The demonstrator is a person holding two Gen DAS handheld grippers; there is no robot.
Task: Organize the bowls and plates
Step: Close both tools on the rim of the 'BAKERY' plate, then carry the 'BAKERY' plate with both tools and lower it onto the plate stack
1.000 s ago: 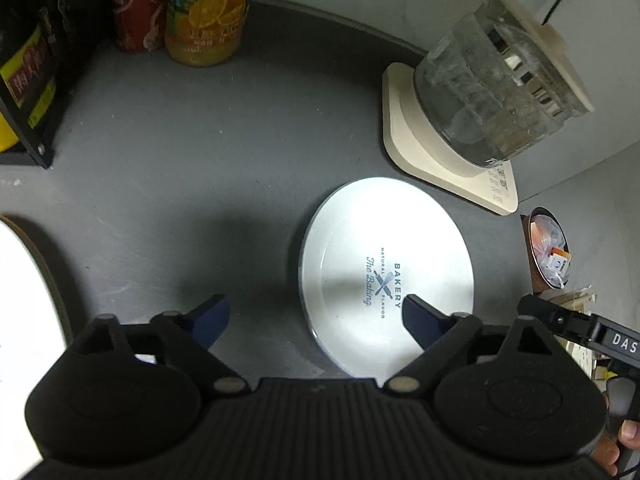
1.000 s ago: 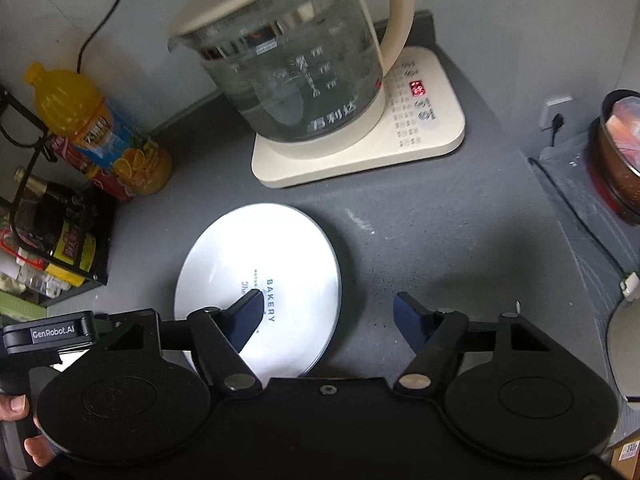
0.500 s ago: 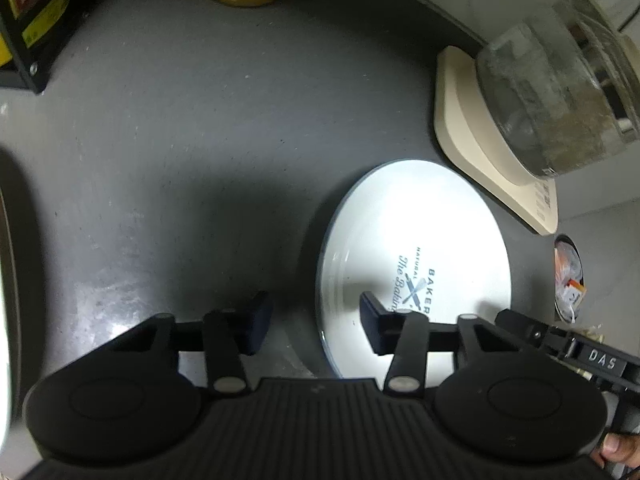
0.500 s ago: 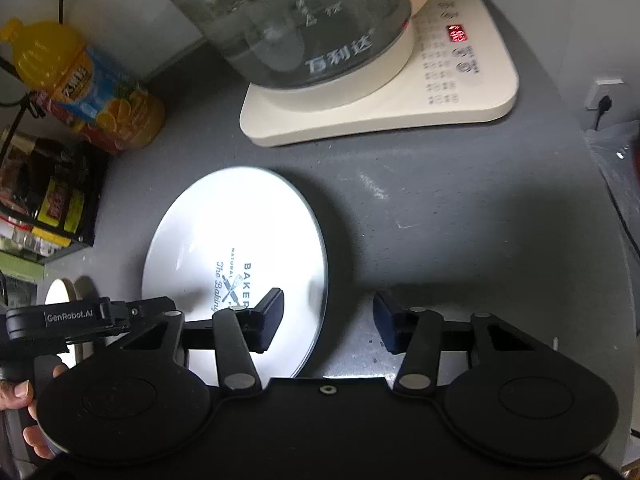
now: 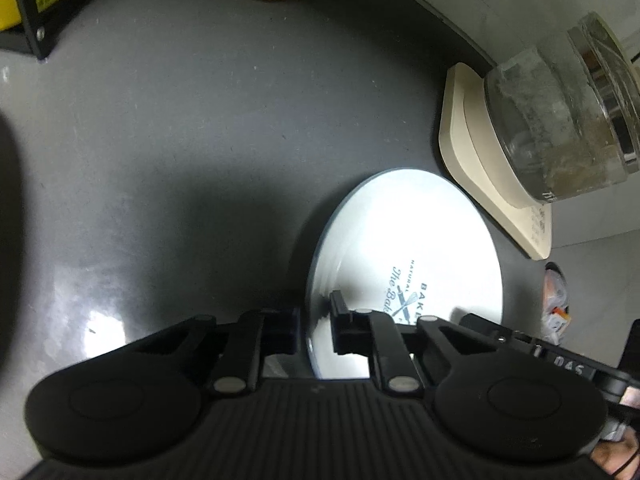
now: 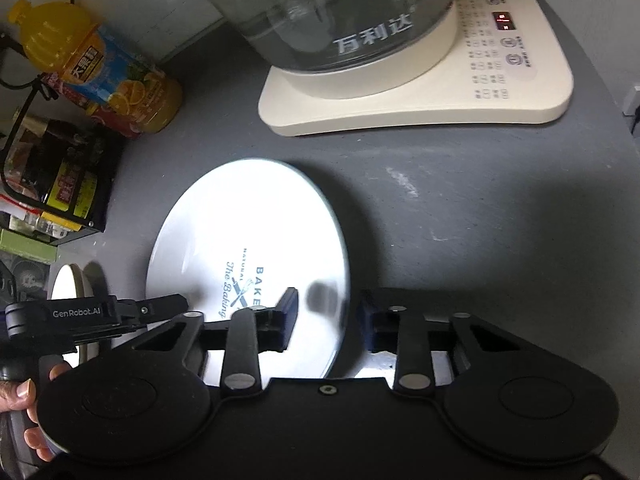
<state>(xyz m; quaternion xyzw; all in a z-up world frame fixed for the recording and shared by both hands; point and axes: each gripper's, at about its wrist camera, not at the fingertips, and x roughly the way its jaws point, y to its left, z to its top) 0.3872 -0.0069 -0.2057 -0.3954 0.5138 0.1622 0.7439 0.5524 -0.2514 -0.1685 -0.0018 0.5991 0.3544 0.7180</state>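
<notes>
A white plate (image 6: 248,240) printed with a bakery logo is lying flat on the grey countertop (image 5: 180,140), just in front of the cream base of a glass electric kettle (image 6: 340,20). The left gripper (image 5: 314,334) is clamping the plate's near left rim, one pad on top and the other outside the edge, while the right gripper (image 6: 324,320) is straddling the near right rim with its jaws closing and the rim between them; the outer pad is not yet visibly pressing. Judging by this, the organizing is only beginning: the plate is being gripped but is not lifted, and nothing is stacked yet. A second pale round dish (image 6: 66,284) is showing at the far left of the right wrist view (plate or bowl, it is hard to say), mostly hidden behind the left gripper's body. The plate's near edge is disappearing under both gripper housings, so its contact with the counter there is unseen. The orange juice bottle (image 6: 100,68) is standing by a black wire rack (image 6: 52,184), whose blurred contents are cut off by the frame
</notes>
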